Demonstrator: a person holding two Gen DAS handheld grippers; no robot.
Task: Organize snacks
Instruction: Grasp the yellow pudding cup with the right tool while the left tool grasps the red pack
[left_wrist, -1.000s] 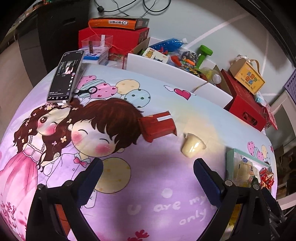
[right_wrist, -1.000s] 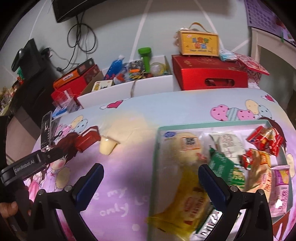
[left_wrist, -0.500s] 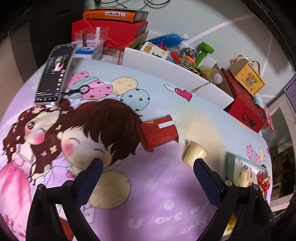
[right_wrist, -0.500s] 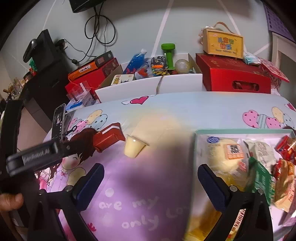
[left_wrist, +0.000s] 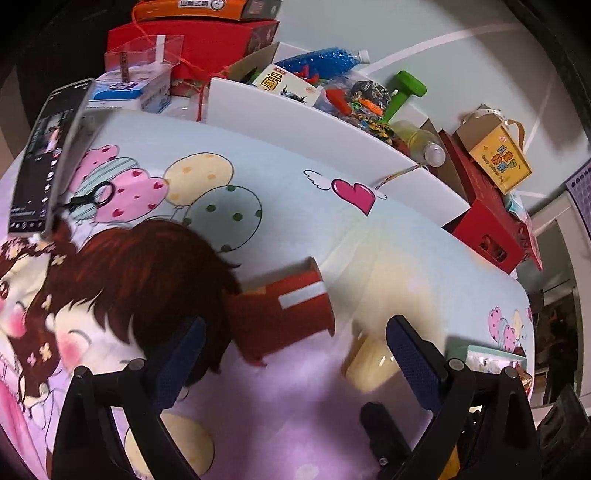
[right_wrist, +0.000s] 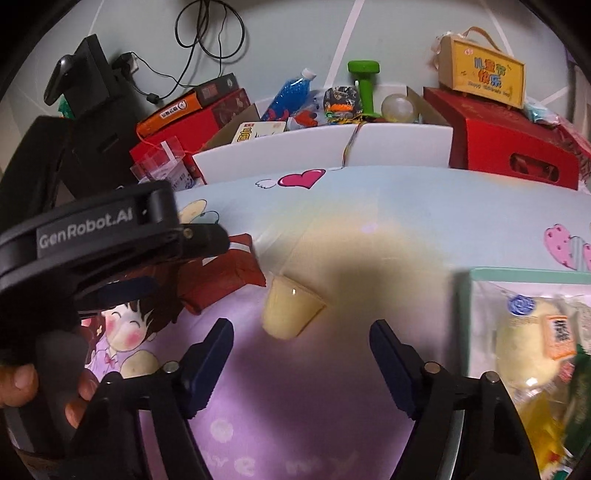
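Observation:
A red snack packet (left_wrist: 284, 314) lies on the cartoon-print tablecloth, right in front of my open left gripper (left_wrist: 295, 356), roughly in line with the gap between its fingers. Beside it on the right lies a pale yellow jelly cup (left_wrist: 369, 365) on its side. In the right wrist view the jelly cup (right_wrist: 290, 312) sits just ahead of my right gripper (right_wrist: 301, 365), whose jaws are closing with nothing between the pads. The left gripper's body (right_wrist: 92, 236) hangs over the red packet (right_wrist: 221, 277). A teal tray (right_wrist: 476, 273) at the right holds several wrapped snacks.
A phone (left_wrist: 44, 158) and small scissors (left_wrist: 88, 197) lie at the cloth's far left. Behind the table stand a white box of toys (right_wrist: 295, 151), red boxes (right_wrist: 498, 136) and a yellow gift box (right_wrist: 484, 74). A hand (right_wrist: 22, 384) holds the left gripper's handle.
Both grippers have come down and closer to the red packet and the jelly cup. The right one swung left from over the tray to the cup, and its jaws narrowed.

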